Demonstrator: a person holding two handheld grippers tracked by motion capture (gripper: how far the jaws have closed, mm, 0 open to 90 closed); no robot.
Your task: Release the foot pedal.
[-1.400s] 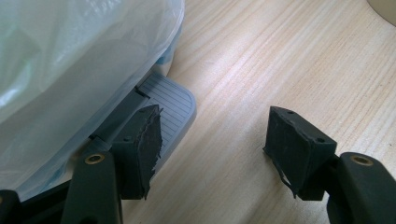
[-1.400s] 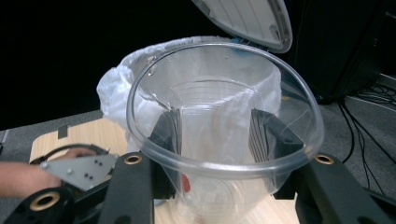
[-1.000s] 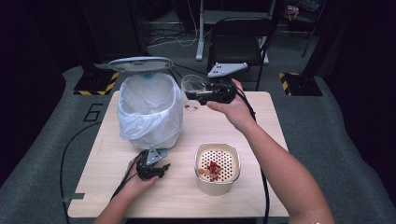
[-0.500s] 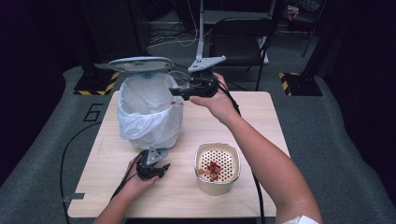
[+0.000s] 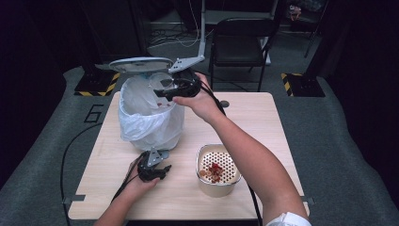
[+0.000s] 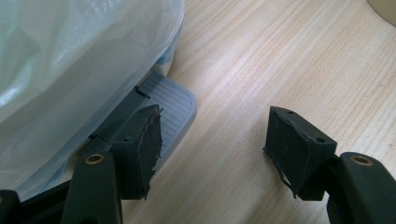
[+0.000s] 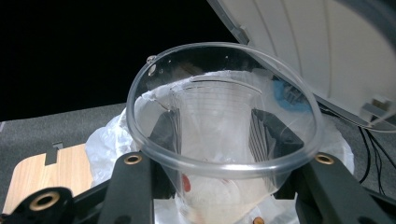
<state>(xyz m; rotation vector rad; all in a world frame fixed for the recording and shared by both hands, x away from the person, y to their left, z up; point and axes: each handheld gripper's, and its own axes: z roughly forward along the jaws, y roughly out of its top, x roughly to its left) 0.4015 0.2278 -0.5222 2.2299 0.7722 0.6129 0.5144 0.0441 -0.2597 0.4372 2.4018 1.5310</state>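
Cup: we hold a clear plastic cup, round-rimmed and tapering, tipped on its side over the bin's open mouth.
Right gripper: our right gripper pinches the cup between its black jaws, pads pressed on the thin wall.
Bin: a round pedal bin lined with a crinkled translucent white bag, its smooth domed lid raised.
Left gripper: our left gripper stands spread, one ragged pad pressing the ribbed grey pedal.
Table: pale wood-grain table.
Strainer: a cream perforated strainer pot holding red scraps.
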